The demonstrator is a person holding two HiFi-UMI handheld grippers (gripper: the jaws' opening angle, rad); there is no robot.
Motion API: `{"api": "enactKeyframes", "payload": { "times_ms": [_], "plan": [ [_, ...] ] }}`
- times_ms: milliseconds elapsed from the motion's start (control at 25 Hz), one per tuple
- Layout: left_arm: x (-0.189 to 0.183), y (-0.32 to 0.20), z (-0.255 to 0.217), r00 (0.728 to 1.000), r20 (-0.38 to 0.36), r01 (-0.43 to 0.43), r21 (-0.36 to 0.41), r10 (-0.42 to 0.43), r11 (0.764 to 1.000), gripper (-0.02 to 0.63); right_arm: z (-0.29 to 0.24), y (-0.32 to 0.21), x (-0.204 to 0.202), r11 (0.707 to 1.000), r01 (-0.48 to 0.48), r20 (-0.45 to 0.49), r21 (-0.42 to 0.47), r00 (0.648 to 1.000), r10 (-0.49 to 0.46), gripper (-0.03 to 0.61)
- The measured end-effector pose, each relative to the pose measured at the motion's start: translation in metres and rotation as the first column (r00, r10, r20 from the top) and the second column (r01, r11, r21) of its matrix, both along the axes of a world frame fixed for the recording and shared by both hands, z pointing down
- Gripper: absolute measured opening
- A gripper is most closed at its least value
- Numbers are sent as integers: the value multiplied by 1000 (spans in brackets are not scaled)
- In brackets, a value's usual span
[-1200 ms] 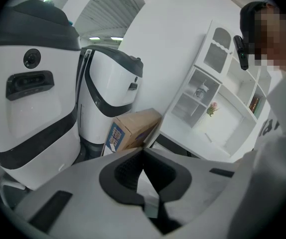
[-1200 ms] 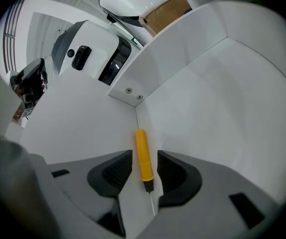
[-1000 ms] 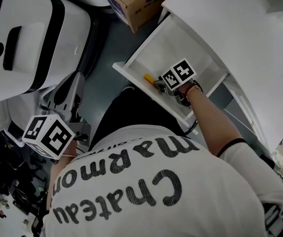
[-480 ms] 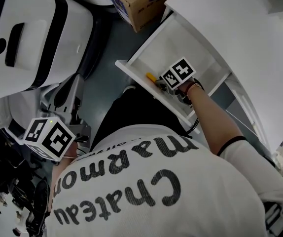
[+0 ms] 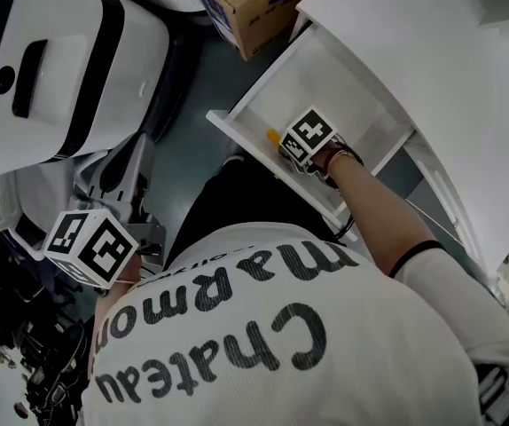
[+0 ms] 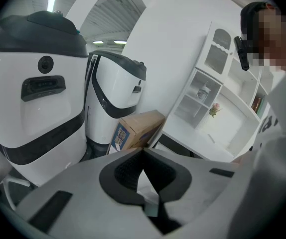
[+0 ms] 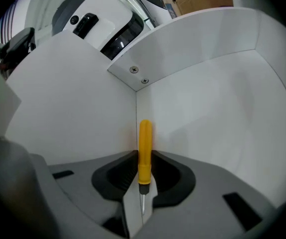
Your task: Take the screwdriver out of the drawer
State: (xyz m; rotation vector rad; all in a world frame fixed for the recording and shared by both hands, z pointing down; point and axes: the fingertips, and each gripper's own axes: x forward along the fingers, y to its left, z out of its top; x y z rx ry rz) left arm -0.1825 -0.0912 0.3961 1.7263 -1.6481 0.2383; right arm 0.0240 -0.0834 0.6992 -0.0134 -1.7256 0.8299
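Observation:
The yellow-handled screwdriver (image 7: 144, 148) lies in the near left corner of the open white drawer (image 7: 213, 108), handle pointing away from me. My right gripper (image 7: 144, 157) reaches steeply down into that corner; its jaws are closing, and both black pads touch the sides of the handle. From the head view only the yellow handle tip (image 5: 273, 136) shows beside the right gripper (image 5: 287, 152) inside the drawer (image 5: 334, 78). My left gripper (image 5: 139, 238) hangs low at the left, away from the drawer. Its jaws (image 6: 143, 152) are shut with nothing in them.
A cardboard box (image 5: 246, 3) sits on the floor beyond the drawer. Large white and black machines (image 5: 50, 69) stand to the left. The white cabinet top (image 5: 432, 69) runs along the right. The person's torso fills the lower part of the head view.
The right gripper has rolled a little over the drawer's corner, so its marker cube shows a different face. The left gripper has stayed put.

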Motion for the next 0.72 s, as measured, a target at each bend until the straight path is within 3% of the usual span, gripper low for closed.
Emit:
{"api": "enactKeyframes", "payload": {
  "times_ms": [400,520,720],
  "plan": [
    [-3,5,-8,1000,-2,-1,27,1,1000,23,0,-2,3,995,-102,-7,21,995,102,91],
    [-4,5,-11,1000,-2,-7,38,7,999,23,-1,2,10,995,-94,-23,34,995,95,91],
    [1,-7,-16,999,-12,-48,64,49,997,23,-5,4,25,986,-157,-46,48,986,159,91]
  ]
}}
